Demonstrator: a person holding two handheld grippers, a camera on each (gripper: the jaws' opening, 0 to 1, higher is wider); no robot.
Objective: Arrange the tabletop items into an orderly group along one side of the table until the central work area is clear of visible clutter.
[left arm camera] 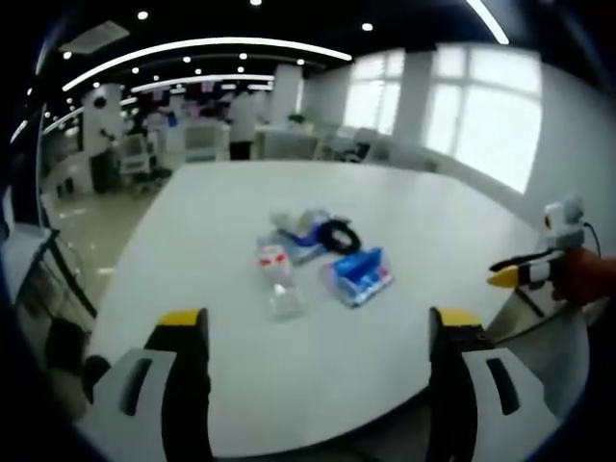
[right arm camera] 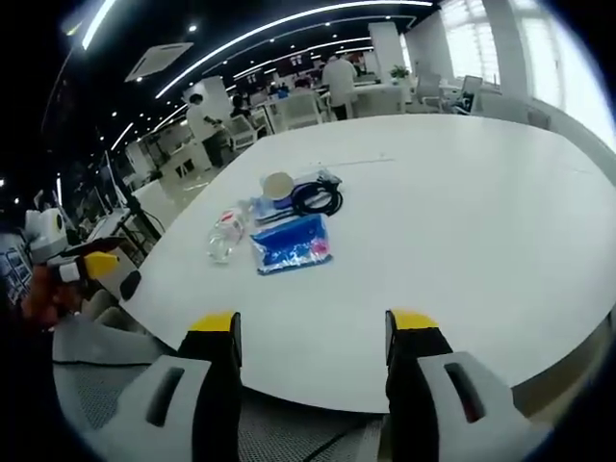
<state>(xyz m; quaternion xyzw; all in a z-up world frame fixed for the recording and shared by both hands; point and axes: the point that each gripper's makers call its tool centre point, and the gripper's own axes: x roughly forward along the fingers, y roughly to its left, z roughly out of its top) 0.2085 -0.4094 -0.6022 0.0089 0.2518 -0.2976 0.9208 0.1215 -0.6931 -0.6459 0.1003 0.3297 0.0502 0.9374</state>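
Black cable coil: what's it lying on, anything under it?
The black cable coil lies partly on a white-and-blue packet, beside a roll of tape, on the white table. Whatever is beneath the coil itself is covered.

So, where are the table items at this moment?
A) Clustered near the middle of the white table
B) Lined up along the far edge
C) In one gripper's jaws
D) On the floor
A: the blue packet, the clear bottle and the black cable lie close together near the middle of the white table, while the left gripper and the right gripper are both open and apart from them.
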